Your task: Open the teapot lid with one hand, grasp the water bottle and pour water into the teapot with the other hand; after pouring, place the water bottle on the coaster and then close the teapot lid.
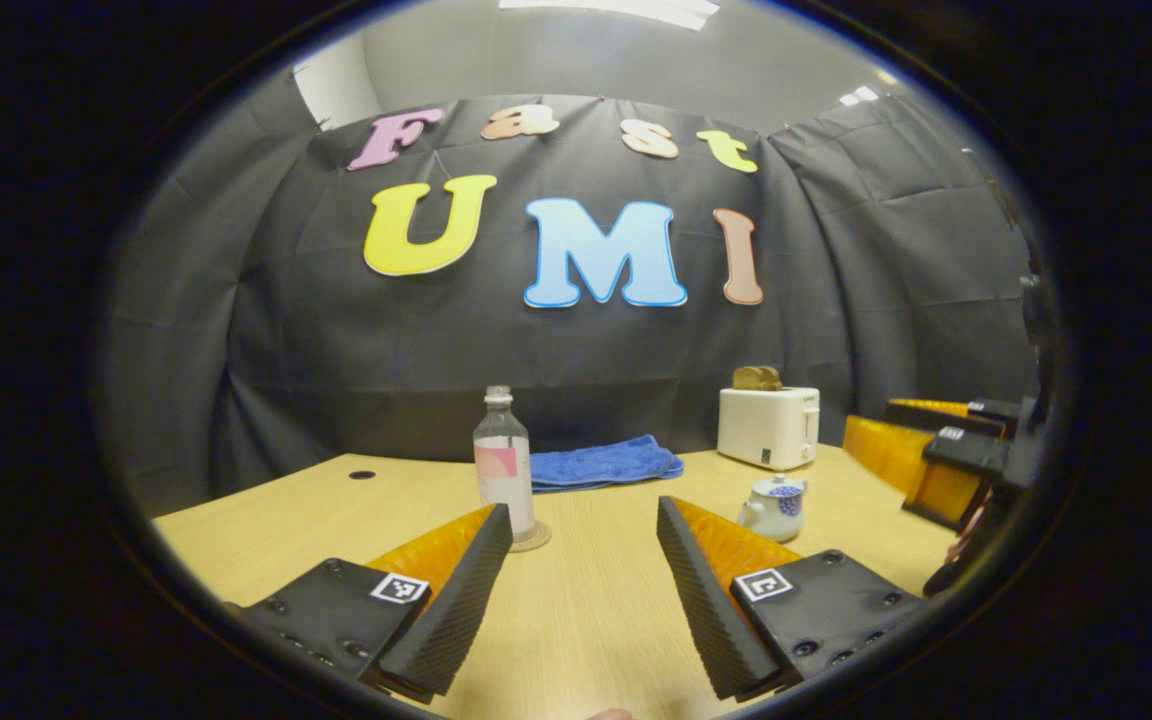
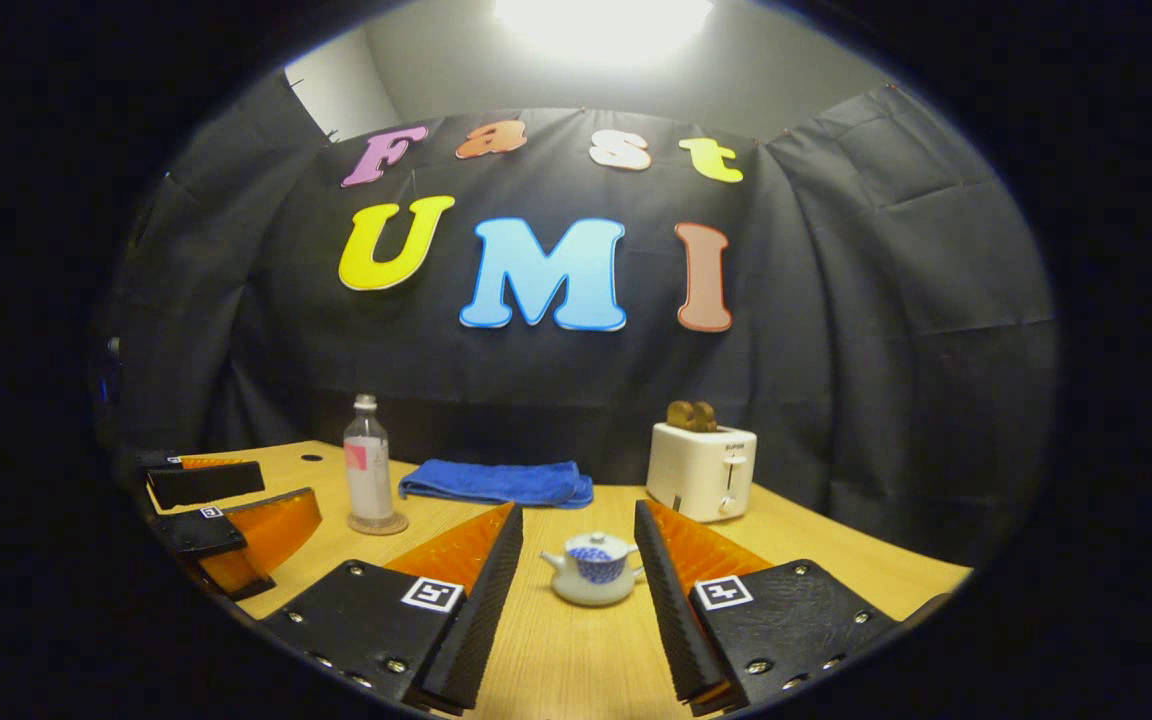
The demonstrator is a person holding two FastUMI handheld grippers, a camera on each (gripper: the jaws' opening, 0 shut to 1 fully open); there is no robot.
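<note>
Water bottle: a clear plastic bottle (image 1: 503, 460) with a pale cap and a pink-and-white label stands upright on a round tan coaster (image 1: 533, 540) on the light wooden surface (image 1: 576, 610); in the right gripper view it stands at far left (image 2: 368, 473) on the coaster (image 2: 379, 524).
Teapot: a small white ceramic teapot (image 2: 593, 569) with a blue pattern, lid on, spout toward the left of the right gripper view; in the left gripper view it sits to the right (image 1: 774, 507), in front of the toaster.
Left gripper: (image 1: 584, 525) fingers spread wide, holding nothing, above the surface; the bottle is just past its left finger. From the other camera it shows at far left (image 2: 236, 500).
Right gripper: (image 2: 578, 525) fingers spread, empty, with the teapot seen between them farther off. It shows at the right edge of the left gripper view (image 1: 926, 450).
Behind: a folded blue towel (image 2: 498, 482) and a white toaster (image 2: 701, 470) with brown bread in its slots.
</note>
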